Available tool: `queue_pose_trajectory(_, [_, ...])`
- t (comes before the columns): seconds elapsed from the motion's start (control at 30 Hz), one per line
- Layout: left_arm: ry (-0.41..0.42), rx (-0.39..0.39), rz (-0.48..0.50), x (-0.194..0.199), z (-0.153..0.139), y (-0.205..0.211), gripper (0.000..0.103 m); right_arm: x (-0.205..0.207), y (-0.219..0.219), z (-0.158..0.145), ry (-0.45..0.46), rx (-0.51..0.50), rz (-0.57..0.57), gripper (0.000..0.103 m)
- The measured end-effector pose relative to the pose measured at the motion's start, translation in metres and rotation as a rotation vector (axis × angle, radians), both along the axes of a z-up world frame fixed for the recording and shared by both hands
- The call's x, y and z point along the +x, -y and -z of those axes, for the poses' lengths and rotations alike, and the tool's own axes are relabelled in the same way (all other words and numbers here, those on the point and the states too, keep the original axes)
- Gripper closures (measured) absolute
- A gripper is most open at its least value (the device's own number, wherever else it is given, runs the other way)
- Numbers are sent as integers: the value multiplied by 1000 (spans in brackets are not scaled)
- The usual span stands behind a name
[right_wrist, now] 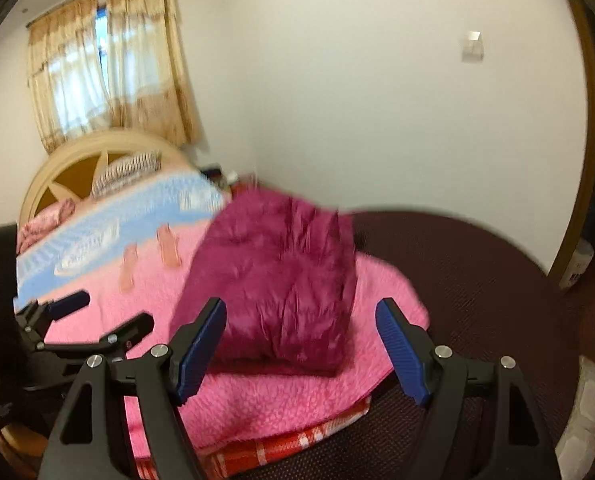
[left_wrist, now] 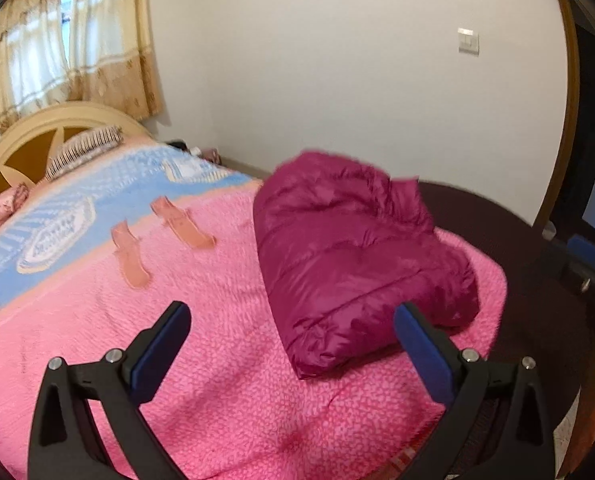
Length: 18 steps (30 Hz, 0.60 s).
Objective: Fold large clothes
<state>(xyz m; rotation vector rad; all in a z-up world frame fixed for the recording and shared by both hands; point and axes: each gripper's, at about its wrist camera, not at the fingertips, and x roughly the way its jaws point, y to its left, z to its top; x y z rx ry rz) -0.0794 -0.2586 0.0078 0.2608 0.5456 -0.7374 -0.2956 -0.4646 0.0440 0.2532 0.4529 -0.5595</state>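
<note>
A magenta puffer jacket (left_wrist: 353, 256) lies folded into a thick bundle on the pink bedspread (left_wrist: 201, 352), near the foot of the bed. My left gripper (left_wrist: 293, 308) hovers in front of it with the jaws wide apart, nothing between the blue pads (left_wrist: 157, 352). The right wrist view shows the same jacket (right_wrist: 281, 280) just ahead of my right gripper (right_wrist: 300, 302), which is open and holds nothing. The left gripper (right_wrist: 113, 312) also shows at that view's left edge, open, above the bedspread. Neither gripper touches the jacket.
The bed runs back to a cream headboard (left_wrist: 29, 140) with a striped pillow (left_wrist: 81, 148) and a blue blanket section (left_wrist: 97, 200). A dark maroon sheet (right_wrist: 477, 272) covers the bed's foot at the right. A curtained window (left_wrist: 69, 48), a white wall and a doorway (left_wrist: 593, 120) stand behind.
</note>
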Motion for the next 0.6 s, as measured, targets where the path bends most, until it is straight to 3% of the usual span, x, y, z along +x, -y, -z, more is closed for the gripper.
queue_pose_trajectory(0.23, [132,-114,-3,-30,-41,-27,0,-33,-31,-53,161,-109,21,19])
queue_pose_trajectory(0.43, [180,-174,-38,-41,-56,-44,0,-43,-50,-71,209,-158,-7,17])
queue_pose_trajectory(0.6, [162,-211,-41,-39,-58,-53,0,-43,-58,-75,214,-179,-14,17])
